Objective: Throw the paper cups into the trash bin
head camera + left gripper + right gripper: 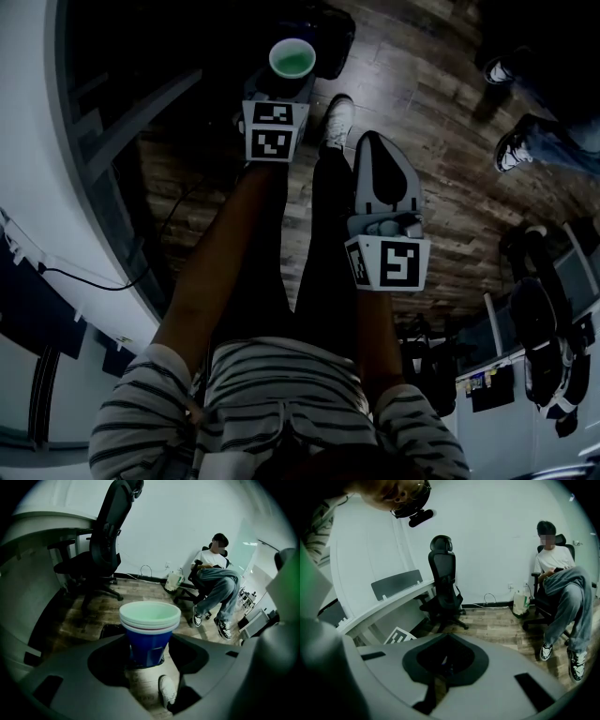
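Observation:
A stack of blue paper cups with white rims and pale green insides hangs upright over the wooden floor. My left gripper is shut on it, one jaw on each side of the blue wall. In the head view the cups show from above at the tip of the left gripper. Just beyond them is a dark trash bin, and its black edge shows behind the cups. My right gripper is lower and to the right. It is shut with nothing in it.
A black office chair stands by a curved white desk. A person sits in a chair at the far wall, legs stretched out. A white jug sits by the wall. My own shoe is under the cups.

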The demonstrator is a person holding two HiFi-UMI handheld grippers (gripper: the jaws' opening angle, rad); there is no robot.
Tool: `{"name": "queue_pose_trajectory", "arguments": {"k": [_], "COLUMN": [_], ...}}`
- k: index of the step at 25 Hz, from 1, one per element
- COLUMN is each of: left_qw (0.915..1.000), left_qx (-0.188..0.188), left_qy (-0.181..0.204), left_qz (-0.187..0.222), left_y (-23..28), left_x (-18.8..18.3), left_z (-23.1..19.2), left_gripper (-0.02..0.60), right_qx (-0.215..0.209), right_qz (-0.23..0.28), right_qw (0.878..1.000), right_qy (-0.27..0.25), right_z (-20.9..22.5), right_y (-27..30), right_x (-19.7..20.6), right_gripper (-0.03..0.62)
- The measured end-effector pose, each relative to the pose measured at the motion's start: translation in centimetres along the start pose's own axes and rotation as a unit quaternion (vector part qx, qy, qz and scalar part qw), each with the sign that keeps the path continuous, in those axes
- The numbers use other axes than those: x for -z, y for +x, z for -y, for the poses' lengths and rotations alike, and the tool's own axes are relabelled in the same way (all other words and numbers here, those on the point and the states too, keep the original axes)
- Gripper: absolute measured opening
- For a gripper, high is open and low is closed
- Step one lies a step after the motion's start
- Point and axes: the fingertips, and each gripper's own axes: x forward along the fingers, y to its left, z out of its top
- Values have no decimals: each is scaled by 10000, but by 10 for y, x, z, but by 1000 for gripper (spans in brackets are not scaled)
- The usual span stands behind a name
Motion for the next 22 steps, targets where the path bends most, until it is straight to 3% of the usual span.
{"name": "queue_pose_trajectory", "arguments": {"k": [22], "left_qw": [9984], "left_qx": [45], "left_qy": [-168], "left_qz": [-530], "left_y": [60], "left_x": [31], "left_z": [-25], "left_gripper": [276], "right_qx": [-57], "right_qz": [-132], "right_qw": [9999], "right_qy": [90], "right_z": [-6], "right_y": [20], "right_x": [15], "right_gripper": [11]}}
